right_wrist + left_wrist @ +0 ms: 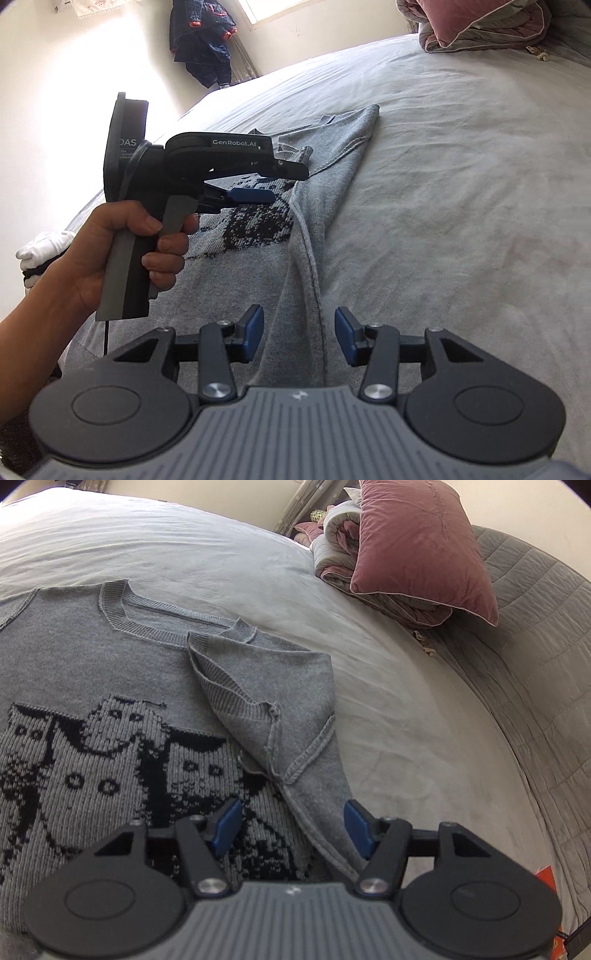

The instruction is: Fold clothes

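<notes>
both grippers' fingers [227, 825] [255, 334] stand apart, empty; folded sweater [92, 664] edge lies between them.

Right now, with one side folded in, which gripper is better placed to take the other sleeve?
Left, probably. The left gripper hangs open over the sweater's patterned middle, nearer the unfolded side. The right gripper is open over the folded edge, beside the bare sheet.

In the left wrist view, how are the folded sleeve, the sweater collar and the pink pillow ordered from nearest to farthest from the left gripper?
From the left gripper:
1. Folded sleeve, just ahead, its lower edge running between the open fingers.
2. Sweater collar, farther ahead, to the left.
3. Pink pillow, farthest, upper right at the bed's head.
</notes>
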`<move>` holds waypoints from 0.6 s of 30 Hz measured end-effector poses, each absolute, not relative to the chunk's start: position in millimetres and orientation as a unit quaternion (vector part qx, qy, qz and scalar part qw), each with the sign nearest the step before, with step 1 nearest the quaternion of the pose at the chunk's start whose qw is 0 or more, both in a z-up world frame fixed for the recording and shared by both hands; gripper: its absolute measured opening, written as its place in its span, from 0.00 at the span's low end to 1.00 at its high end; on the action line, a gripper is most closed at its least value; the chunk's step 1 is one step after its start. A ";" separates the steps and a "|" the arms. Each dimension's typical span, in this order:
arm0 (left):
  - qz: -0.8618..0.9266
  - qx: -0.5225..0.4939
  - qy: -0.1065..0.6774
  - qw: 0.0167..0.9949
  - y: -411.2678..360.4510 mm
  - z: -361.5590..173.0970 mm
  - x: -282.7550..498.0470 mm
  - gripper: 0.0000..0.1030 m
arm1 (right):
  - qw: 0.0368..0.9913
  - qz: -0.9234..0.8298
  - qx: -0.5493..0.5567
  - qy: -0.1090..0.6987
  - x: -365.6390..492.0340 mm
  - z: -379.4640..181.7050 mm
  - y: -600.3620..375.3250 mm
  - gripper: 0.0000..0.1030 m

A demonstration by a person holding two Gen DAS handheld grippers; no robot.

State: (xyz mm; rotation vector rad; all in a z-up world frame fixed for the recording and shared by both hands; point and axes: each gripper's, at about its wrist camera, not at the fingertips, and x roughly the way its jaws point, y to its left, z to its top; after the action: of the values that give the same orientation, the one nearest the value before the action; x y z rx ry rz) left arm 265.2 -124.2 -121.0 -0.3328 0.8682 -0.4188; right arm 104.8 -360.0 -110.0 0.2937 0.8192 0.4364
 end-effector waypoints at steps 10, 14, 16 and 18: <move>-0.311 -0.251 0.460 0.793 -119.4 -144.4 198.8 0.58 | 0.846 0.267 0.162 0.432 70.1 -119.1 -374.4 0.26; -0.362 -0.310 0.463 0.747 -108.9 -164.9 168.8 0.58 | 0.842 0.292 0.155 0.426 55.5 -113.4 -374.7 0.09; -0.374 -0.339 0.453 0.735 -101.1 -173.7 153.0 0.58 | 0.843 0.301 0.152 0.420 49.6 -110.4 -373.6 0.08; -0.387 -0.370 0.442 0.720 -93.2 -181.4 137.8 0.58 | 0.843 0.307 0.154 0.414 47.1 -108.6 -372.9 0.07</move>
State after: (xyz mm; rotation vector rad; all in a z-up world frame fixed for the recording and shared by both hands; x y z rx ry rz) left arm 137.8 -93.2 -181.4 -0.8188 0.9780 -0.8545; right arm 47.1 -372.9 -108.6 0.3250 0.8734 0.6477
